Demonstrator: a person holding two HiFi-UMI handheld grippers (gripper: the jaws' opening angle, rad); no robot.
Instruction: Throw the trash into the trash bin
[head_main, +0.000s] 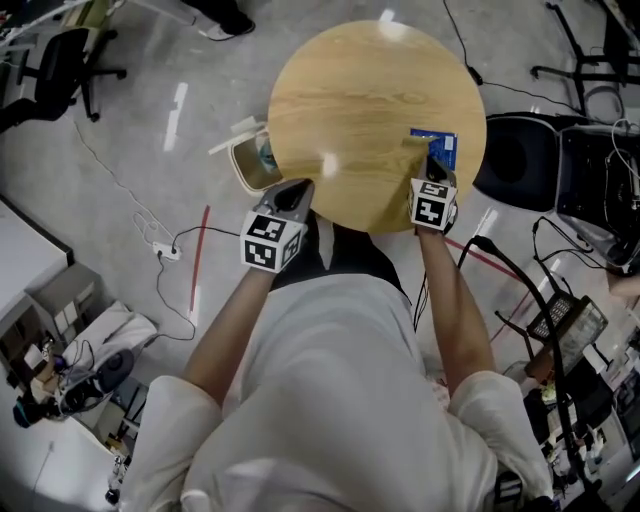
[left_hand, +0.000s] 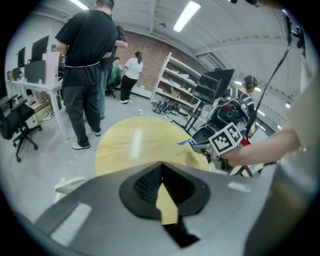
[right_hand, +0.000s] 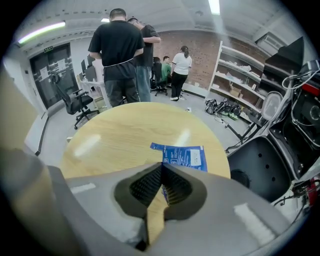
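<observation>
Blue packet (right_hand: 182, 156): near edge pinched in closed right gripper (right_hand: 162, 169), likely for carrying to trash bin (head_main: 243, 170) beside counter (head_main: 350, 90). Left gripper (left_hand: 161, 169): closed, empty.

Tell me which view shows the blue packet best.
The right gripper view: the packet shows nearly whole, its near edge in the shut right gripper. The head view hides part behind that gripper; the left gripper view shows only a blue sliver.
</observation>
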